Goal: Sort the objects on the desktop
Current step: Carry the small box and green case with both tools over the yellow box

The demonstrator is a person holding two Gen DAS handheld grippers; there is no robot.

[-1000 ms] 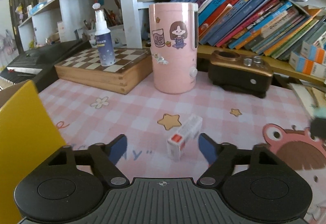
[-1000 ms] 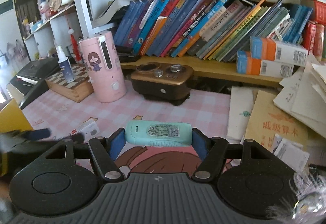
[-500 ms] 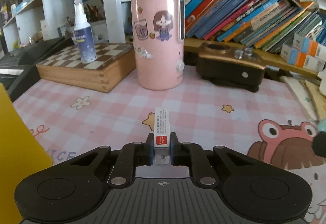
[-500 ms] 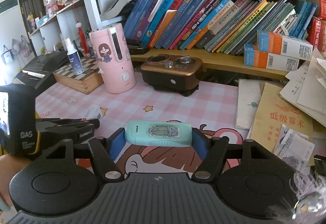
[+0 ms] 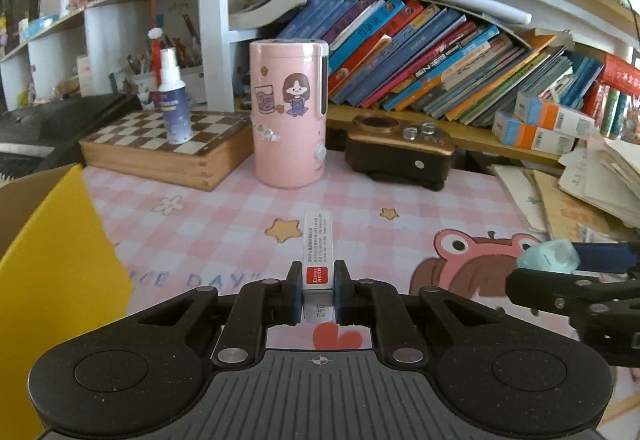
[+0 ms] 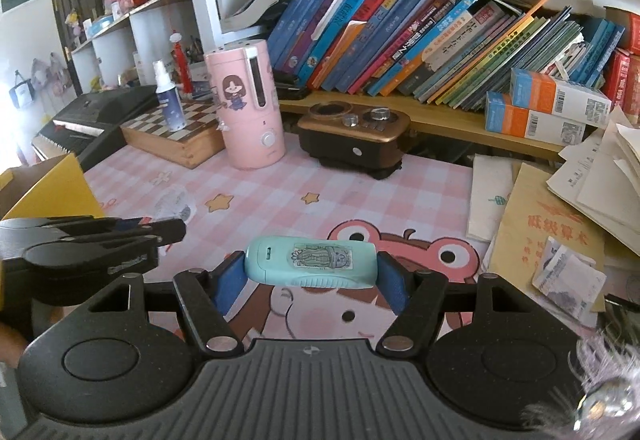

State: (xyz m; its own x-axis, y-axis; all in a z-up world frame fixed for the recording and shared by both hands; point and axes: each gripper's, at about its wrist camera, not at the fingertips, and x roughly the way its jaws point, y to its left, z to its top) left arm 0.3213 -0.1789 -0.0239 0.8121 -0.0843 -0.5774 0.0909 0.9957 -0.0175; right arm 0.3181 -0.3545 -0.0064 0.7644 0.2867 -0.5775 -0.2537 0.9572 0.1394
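Observation:
My left gripper (image 5: 318, 290) is shut on a small white box with a red label (image 5: 318, 252) and holds it above the pink checked mat (image 5: 224, 216). My right gripper (image 6: 312, 280) is shut on a mint-green oblong case (image 6: 311, 261), held crosswise above the mat's cartoon frog. The case's end also shows at the right of the left wrist view (image 5: 548, 256). The left gripper shows at the left of the right wrist view (image 6: 92, 240), its box blurred. A yellow cardboard box (image 5: 48, 252) stands at the left, close to the left gripper.
A pink cylinder appliance (image 5: 288, 112), a wooden chess box (image 5: 168, 148) with a spray bottle (image 5: 174, 100) on it, and a brown-gold device (image 5: 400, 148) stand at the back. Leaning books (image 6: 420, 40) fill the shelf. Loose papers (image 6: 560, 208) pile at the right.
My left gripper closed on the white box lying on the mat and lifted it. My right gripper kept hold of the green case and rose slightly.

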